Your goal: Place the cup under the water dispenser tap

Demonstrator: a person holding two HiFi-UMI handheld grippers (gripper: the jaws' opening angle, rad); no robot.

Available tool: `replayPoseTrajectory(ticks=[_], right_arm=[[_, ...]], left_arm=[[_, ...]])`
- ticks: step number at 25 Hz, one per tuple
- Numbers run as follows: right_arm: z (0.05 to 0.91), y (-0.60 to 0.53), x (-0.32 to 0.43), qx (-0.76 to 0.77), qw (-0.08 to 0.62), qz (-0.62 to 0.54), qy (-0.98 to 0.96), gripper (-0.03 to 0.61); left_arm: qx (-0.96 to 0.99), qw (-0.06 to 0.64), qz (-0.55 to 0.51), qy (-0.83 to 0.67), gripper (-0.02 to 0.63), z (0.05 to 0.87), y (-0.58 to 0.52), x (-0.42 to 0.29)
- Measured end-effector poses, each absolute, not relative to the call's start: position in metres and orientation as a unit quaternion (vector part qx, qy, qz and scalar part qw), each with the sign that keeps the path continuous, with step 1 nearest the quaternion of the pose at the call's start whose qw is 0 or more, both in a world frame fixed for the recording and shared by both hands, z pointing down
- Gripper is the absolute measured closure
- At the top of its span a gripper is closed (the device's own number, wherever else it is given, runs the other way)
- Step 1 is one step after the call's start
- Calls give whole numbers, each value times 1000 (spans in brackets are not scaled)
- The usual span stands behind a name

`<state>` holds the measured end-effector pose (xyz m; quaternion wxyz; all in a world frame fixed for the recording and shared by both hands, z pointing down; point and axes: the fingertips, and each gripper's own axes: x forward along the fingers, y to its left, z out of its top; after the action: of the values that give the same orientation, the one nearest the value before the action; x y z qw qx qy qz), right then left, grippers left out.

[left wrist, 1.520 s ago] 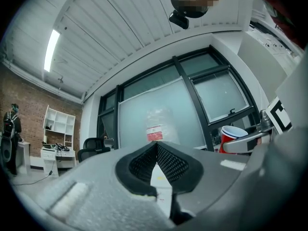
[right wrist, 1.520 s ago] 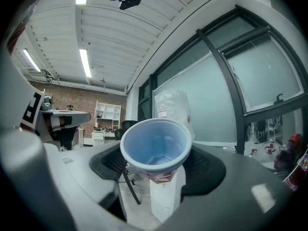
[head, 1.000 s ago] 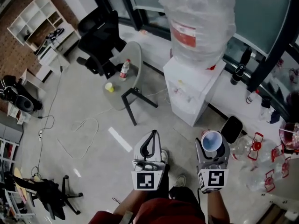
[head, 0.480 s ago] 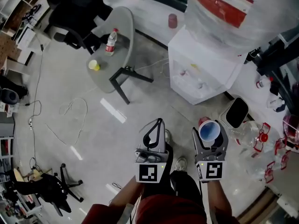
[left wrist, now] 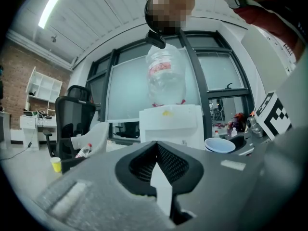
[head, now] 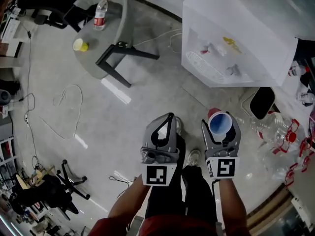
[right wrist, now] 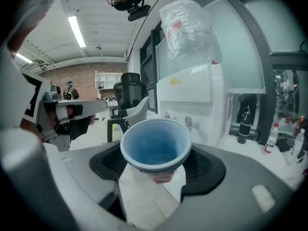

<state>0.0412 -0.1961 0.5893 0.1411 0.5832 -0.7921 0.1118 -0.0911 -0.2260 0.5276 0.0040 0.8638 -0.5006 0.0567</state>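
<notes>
**Cup in the right tool, well short of the dispenser tap**

The right tool (head: 220,126) has its jaws spread wide and pinches the blue-lined paper cup (right wrist: 155,146) low on its tapered wall, mouth up and empty. The left tool (head: 169,118) is pressed together with nothing in it. The cup hangs over the floor, well apart from the white water dispenser (head: 256,28). The taps (head: 210,48) sit in a recess above a drip tray.

Risks, as I judge them:
- A thin cup gripped this low may buckle under a harder squeeze, or slide out under a lighter one.
- On the way into the recess, the rim could catch a tap or the recess edge and twist the cup in the jaws.
- Set off-centre on the tray, the cup might tip when released.

The big water bottle (left wrist: 166,78) carries a red label, but its print is too small to read. A yellow mark on the dispenser's front is equally illegible. The cubes on both tools bear only black-and-white square markers.
</notes>
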Motion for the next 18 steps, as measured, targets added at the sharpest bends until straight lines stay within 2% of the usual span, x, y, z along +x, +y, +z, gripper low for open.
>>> replayPoseTrajectory(ticks=[9, 18], right_arm=[[700, -195, 45, 584, 166, 151, -780, 244], [760, -187, 45, 589, 180, 171, -769, 244]], left_arm=[[864, 41, 94, -492, 612, 638, -225, -87], [863, 58, 122, -487, 612, 704, -217, -92]])
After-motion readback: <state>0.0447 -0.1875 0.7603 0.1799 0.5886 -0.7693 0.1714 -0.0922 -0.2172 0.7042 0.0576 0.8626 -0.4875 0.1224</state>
